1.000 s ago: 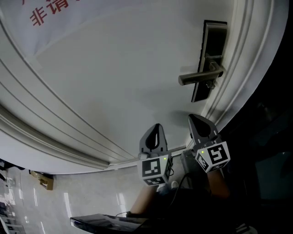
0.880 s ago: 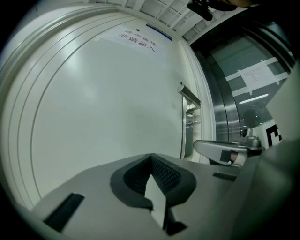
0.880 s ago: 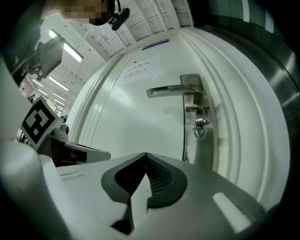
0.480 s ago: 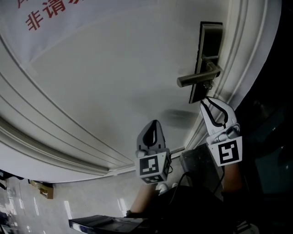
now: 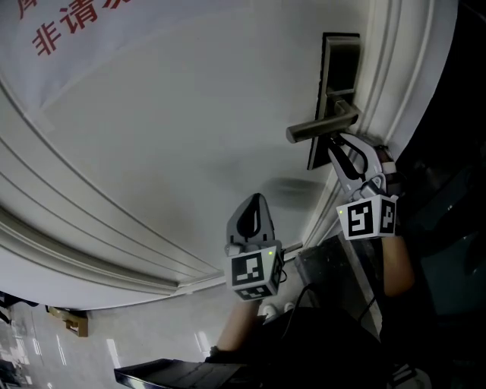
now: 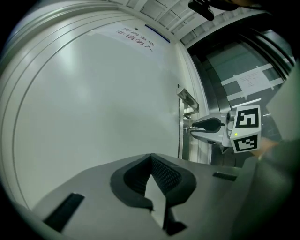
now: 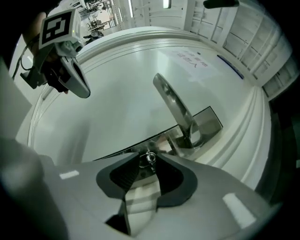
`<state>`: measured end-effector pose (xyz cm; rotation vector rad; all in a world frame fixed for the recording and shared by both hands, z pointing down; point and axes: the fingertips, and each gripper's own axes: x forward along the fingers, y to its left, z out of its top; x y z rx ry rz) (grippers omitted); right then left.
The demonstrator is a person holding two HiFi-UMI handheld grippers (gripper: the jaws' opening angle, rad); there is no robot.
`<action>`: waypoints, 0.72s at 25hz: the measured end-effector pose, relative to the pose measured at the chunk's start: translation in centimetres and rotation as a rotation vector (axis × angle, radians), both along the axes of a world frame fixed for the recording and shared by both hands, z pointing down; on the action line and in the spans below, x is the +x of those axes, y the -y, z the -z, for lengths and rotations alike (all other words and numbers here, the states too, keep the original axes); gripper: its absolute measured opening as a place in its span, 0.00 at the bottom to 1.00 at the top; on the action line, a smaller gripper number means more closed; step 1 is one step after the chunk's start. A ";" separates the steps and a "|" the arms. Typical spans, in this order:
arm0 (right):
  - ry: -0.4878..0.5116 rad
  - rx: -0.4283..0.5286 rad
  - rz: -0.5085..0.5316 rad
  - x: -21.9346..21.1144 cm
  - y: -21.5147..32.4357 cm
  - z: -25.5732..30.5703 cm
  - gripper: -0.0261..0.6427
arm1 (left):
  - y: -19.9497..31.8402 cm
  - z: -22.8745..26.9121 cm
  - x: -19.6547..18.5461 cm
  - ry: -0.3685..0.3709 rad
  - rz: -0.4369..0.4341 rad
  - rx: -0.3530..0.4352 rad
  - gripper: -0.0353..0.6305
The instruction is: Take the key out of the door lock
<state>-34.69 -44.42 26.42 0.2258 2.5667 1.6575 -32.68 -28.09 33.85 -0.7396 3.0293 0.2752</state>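
A white door (image 5: 175, 129) carries a dark lock plate (image 5: 339, 61) with a metal lever handle (image 5: 319, 126). In the right gripper view a small silver key (image 7: 149, 159) with a ring sticks out of the plate (image 7: 206, 122) just below the handle (image 7: 172, 103). My right gripper (image 7: 148, 161) is open, its two pad tips on either side of the key. The head view shows it (image 5: 345, 146) right under the handle. My left gripper (image 5: 257, 200) hangs lower left of the lock, shut and holding nothing, and points at the bare door (image 6: 93, 93).
A paper notice with red characters (image 5: 68, 23) hangs on the door at upper left. Raised mouldings of the door frame (image 5: 399, 83) run just right of the lock. Beyond the frame the right side is dark. Glossy floor (image 5: 114, 342) shows at lower left.
My right gripper has risen from beside the left one up to the lock, and its jaws now straddle the key. The left gripper has hardly moved.
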 end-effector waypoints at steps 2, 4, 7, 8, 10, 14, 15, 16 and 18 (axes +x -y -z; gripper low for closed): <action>0.024 0.017 -0.025 -0.2 0.3 0.2 0.17 | 0.0 0.1 0.0 0.002 0.006 0.001 0.05; 0.047 0.027 -0.039 -0.3 0.5 0.5 0.12 | 0.0 0.2 0.0 0.007 0.011 -0.007 0.05; 0.061 0.039 -0.044 -0.3 0.5 0.5 0.08 | 0.0 0.2 0.1 0.009 0.011 -0.009 0.05; 0.065 0.045 -0.046 -0.3 0.5 0.5 0.07 | 0.0 0.2 0.1 0.009 0.012 -0.004 0.05; 0.071 0.048 -0.048 -0.3 0.5 0.5 0.06 | -0.2 0.4 0.1 0.015 0.017 0.008 0.05; 0.067 0.051 -0.043 -0.3 0.5 0.5 0.06 | -0.4 0.7 0.1 0.024 0.024 0.016 0.05; 0.065 0.053 -0.040 -0.3 0.5 0.5 0.06 | -0.5 0.7 0.1 0.024 0.024 0.015 0.05; 0.061 0.053 -0.037 -0.3 0.5 0.5 0.06 | -0.5 0.7 0.1 0.024 0.024 0.014 0.05; 0.056 0.058 -0.032 -0.3 0.5 0.5 0.06 | -0.4 0.7 0.1 0.025 0.023 0.013 0.05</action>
